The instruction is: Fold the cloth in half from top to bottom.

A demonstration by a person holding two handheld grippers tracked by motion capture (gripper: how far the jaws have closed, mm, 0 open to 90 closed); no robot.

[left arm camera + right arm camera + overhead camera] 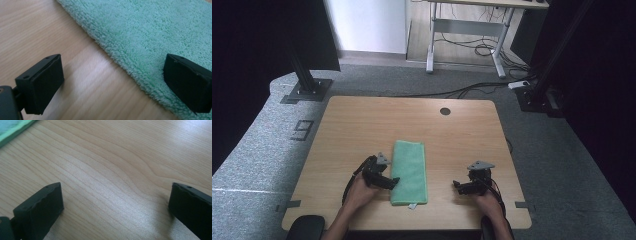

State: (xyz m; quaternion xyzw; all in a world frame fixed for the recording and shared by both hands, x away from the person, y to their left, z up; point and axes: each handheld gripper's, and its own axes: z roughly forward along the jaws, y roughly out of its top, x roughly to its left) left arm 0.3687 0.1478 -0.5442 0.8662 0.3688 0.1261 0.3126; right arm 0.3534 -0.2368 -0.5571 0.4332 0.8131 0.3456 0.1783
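The green towel point(409, 172) lies folded flat in a long strip on the desk point(362, 125), near its front edge. The left hand-held gripper point(393, 183), jaws apart, straddles the towel's left edge. The right hand-held gripper point(455, 185) rests on bare wood well apart from the towel, jaws wide with nothing between them.

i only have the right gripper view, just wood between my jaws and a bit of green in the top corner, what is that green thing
Observer: A folded green towel lying flat on the table, to the left of your right tool.
Operator: where's the left tool
Observer: The left tool is at the towel's left edge, jaws open, one over the cloth and one over bare wood.
Operator: is it gripping the towel
Observer: No, the jaws stand wide apart and the towel lies flat.
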